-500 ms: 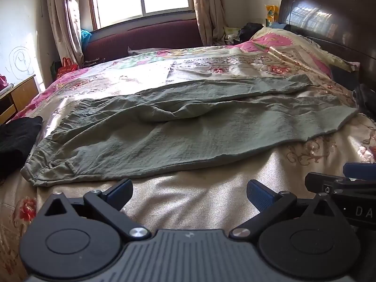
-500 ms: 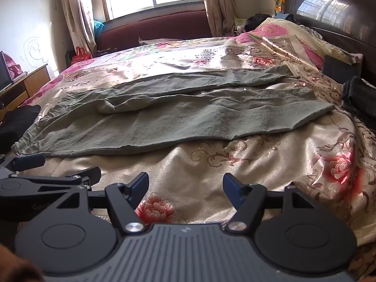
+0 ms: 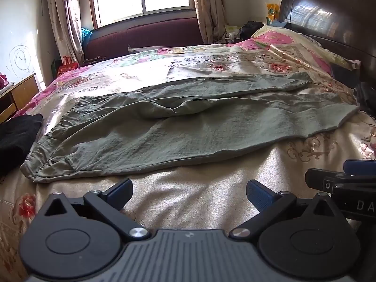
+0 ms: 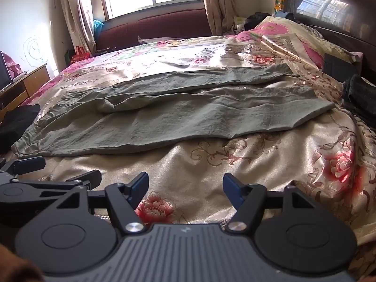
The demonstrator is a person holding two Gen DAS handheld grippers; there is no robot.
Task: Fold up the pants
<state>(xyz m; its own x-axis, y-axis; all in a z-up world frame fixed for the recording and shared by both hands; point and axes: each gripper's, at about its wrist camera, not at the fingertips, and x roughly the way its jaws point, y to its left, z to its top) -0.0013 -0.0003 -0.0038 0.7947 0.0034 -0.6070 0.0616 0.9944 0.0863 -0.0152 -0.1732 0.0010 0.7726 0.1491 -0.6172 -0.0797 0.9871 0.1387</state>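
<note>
Grey-green pants (image 3: 183, 127) lie spread flat across the bed, waistband at the left, two legs running to the right; they also show in the right wrist view (image 4: 178, 117). My left gripper (image 3: 189, 191) is open and empty, hovering over the bedspread in front of the pants' near edge. My right gripper (image 4: 185, 186) is open and empty too, in front of the near leg. The right gripper's fingers (image 3: 340, 178) show at the right of the left wrist view; the left gripper's fingers (image 4: 30, 164) show at the left of the right wrist view.
The bed has a shiny floral bedspread (image 3: 211, 188). A black garment (image 3: 16, 138) lies at the left edge. Dark clothes (image 4: 359, 98) sit at the right by the dark wooden headboard (image 3: 329, 23). Pillows (image 4: 293, 35) lie at the far right. A wooden cabinet (image 3: 18, 94) stands left.
</note>
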